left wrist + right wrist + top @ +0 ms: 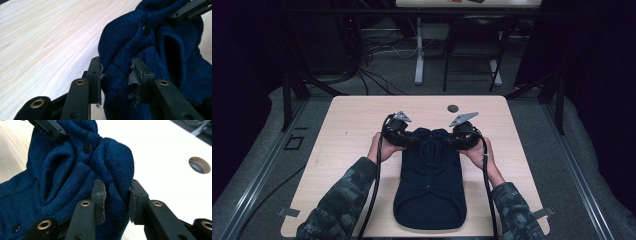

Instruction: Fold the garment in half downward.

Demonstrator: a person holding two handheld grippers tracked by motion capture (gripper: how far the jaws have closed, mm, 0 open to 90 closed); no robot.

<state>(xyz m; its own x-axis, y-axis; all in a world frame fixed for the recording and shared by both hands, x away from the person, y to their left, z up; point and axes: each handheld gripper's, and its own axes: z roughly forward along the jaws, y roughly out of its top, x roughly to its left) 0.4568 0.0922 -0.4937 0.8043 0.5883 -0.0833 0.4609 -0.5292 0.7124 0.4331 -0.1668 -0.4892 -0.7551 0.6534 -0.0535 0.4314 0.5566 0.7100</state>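
A dark blue knitted garment (430,180) with small dark buttons lies lengthwise on the light wooden table (352,125). Its far end is bunched up and lifted between the two grippers. My left gripper (408,140) is shut on a fold of the knit (117,75) at the garment's far left corner. My right gripper (453,141) is shut on a fold (116,195) at the far right corner. In the left gripper view the other gripper's black jaws (190,10) show at top right. In the right gripper view the other gripper's jaw (48,128) shows at top left.
A round cable hole (453,108) sits in the table just beyond the grippers, and is a brown-rimmed hole (199,165) in the right gripper view. Cables trail from both grippers along the person's camouflage sleeves (343,200). Chair and desk legs stand beyond the table's far edge.
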